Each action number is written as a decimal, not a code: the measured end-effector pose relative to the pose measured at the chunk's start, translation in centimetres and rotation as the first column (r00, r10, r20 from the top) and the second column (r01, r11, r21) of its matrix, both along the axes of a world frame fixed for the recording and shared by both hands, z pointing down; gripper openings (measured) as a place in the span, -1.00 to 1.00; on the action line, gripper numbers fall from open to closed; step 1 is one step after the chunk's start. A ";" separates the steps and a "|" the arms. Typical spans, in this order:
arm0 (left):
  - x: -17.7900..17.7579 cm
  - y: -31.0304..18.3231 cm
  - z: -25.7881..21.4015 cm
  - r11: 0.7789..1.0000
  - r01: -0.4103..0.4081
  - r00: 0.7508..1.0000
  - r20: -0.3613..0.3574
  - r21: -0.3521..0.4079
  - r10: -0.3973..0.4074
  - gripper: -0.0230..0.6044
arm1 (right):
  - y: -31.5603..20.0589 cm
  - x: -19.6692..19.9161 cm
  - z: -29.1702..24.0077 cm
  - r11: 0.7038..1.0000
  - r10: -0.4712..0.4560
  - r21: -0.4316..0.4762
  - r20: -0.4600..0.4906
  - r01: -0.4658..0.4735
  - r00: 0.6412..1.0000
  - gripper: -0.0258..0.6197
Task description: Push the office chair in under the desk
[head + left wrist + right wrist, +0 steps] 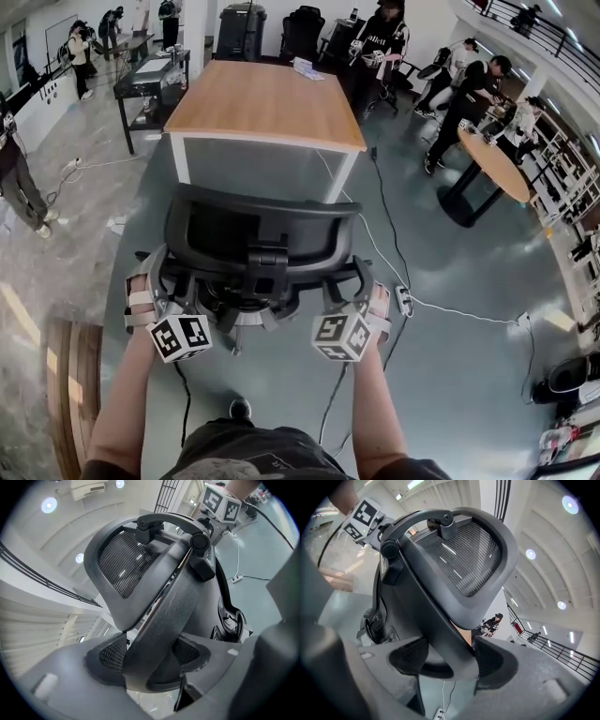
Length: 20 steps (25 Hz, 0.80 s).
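1. One chair (253, 230) stands at the near edge of the one table (267, 103).
2. Two grippers: the left gripper (150, 656) and the right gripper (447, 656) each clamp the chair's back frame, jaws wide, one on each side.

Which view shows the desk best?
The head view: the desk shows whole, wooden top on white legs, beyond the chair. The right gripper view gives only an orange sliver behind the chair back; the left gripper view shows none of it.
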<state>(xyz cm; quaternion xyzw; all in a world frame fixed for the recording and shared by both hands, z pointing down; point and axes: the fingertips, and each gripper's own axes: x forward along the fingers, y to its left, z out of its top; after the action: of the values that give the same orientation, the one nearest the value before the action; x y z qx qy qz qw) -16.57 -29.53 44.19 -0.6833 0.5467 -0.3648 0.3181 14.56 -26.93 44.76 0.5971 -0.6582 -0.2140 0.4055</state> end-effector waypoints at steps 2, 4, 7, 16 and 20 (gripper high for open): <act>0.2 -0.5 0.1 1.000 -0.012 1.000 -0.001 0.009 0.012 0.11 | -0.3 0.2 0.0 1.000 0.006 0.010 0.002 -0.006 1.000 -0.03; 0.4 -0.8 0.3 1.000 -0.022 1.000 -0.004 0.016 0.022 0.11 | -0.4 0.3 -0.1 1.000 0.009 0.020 0.002 -0.009 1.000 -0.03; 0.7 -1.8 1.5 0.999 -0.030 1.000 -0.004 0.024 0.030 0.11 | -1.1 0.6 1.1 0.999 0.005 0.032 -0.005 -0.004 1.000 -0.03; 4.5 -9.6 1.5 0.999 -0.031 1.000 0.004 0.016 0.031 0.10 | -9.3 4.4 0.8 0.997 -0.013 0.070 -0.021 0.014 1.000 -0.03; 6.0 -13.3 1.1 1.000 -0.011 1.000 0.004 0.023 0.011 0.10 | -13.4 6.0 0.4 0.997 -0.021 0.068 -0.024 0.023 0.999 -0.03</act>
<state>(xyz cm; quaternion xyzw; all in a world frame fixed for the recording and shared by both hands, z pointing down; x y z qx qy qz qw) -10.53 -42.82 45.29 -0.6819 0.5463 -0.3580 0.3292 20.55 -40.34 45.14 0.6008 -0.6523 -0.2475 0.3903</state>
